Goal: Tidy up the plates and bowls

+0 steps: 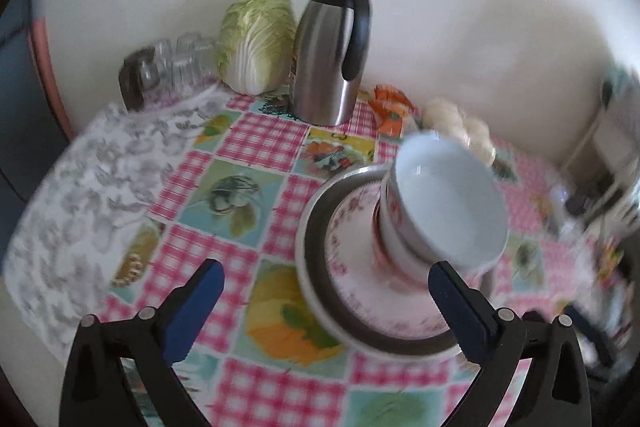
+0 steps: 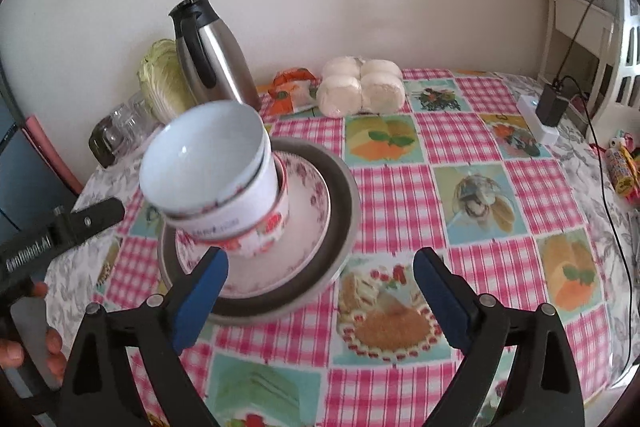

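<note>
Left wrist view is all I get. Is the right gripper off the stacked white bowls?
Observer: Yes. The right gripper is open and grips nothing; the stacked white bowls stand on the flowered plate.
Operator: The pale blur behind the stack?
Observer: A clear-wrapped pack of four round white buns.
Operator: Anything at the right table edge?
Observer: A white power strip with a black adapter plugged in.
</note>
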The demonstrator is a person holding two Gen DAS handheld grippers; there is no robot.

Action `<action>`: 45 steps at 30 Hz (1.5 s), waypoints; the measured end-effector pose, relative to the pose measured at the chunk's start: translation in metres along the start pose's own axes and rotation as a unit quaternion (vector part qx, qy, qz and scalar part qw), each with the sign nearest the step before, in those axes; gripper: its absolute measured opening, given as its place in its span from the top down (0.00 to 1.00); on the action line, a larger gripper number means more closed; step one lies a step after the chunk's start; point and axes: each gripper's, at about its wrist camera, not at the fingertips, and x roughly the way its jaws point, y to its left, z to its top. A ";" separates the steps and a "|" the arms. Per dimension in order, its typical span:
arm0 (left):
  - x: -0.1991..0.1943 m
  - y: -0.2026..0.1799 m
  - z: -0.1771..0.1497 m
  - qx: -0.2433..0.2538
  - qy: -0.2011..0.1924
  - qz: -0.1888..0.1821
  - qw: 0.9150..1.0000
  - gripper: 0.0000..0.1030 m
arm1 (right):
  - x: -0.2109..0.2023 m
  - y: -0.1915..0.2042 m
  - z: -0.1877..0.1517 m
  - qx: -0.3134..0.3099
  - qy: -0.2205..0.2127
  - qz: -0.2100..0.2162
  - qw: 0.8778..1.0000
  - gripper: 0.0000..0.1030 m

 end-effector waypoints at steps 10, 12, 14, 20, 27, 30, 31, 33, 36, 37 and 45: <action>-0.004 -0.010 -0.042 0.092 0.000 0.034 0.995 0.00 | -0.008 -0.001 -0.025 0.004 0.020 -0.017 1.000 0.08; -0.007 -0.009 -0.043 0.094 -0.006 0.042 0.995 0.00 | -0.007 -0.001 -0.030 0.002 0.030 -0.018 0.999 0.08; -0.007 -0.008 -0.044 0.096 -0.008 0.044 0.994 0.00 | -0.005 -0.001 -0.032 -0.003 0.035 -0.019 0.999 0.08; 0.000 -0.004 -0.047 0.095 0.003 0.038 0.995 0.00 | 0.000 0.002 -0.033 -0.013 0.043 -0.025 0.999 0.08; 0.001 0.003 -0.047 0.085 0.000 0.047 0.995 0.00 | 0.005 0.003 -0.033 -0.018 0.052 -0.033 0.998 0.08; 0.002 0.005 -0.047 0.085 0.002 0.049 0.995 0.00 | 0.005 0.003 -0.032 -0.020 0.053 -0.034 0.998 0.08; 0.003 0.006 -0.047 0.084 0.003 0.050 0.995 0.00 | 0.006 0.003 -0.032 -0.021 0.053 -0.034 0.998 0.08; 0.004 0.007 -0.048 0.081 0.006 0.051 0.995 0.00 | 0.006 0.004 -0.032 -0.020 0.054 -0.034 0.998 0.08; 0.005 0.009 -0.049 0.079 0.007 0.051 0.996 0.00 | 0.007 0.004 -0.033 -0.023 0.058 -0.037 0.997 0.08; 0.005 0.010 -0.049 0.078 0.008 0.051 0.996 0.00 | 0.008 0.004 -0.033 -0.023 0.058 -0.037 0.997 0.08; 0.007 0.009 -0.050 0.078 0.011 0.051 0.996 0.00 | 0.011 0.003 -0.034 -0.027 0.064 -0.041 0.997 0.08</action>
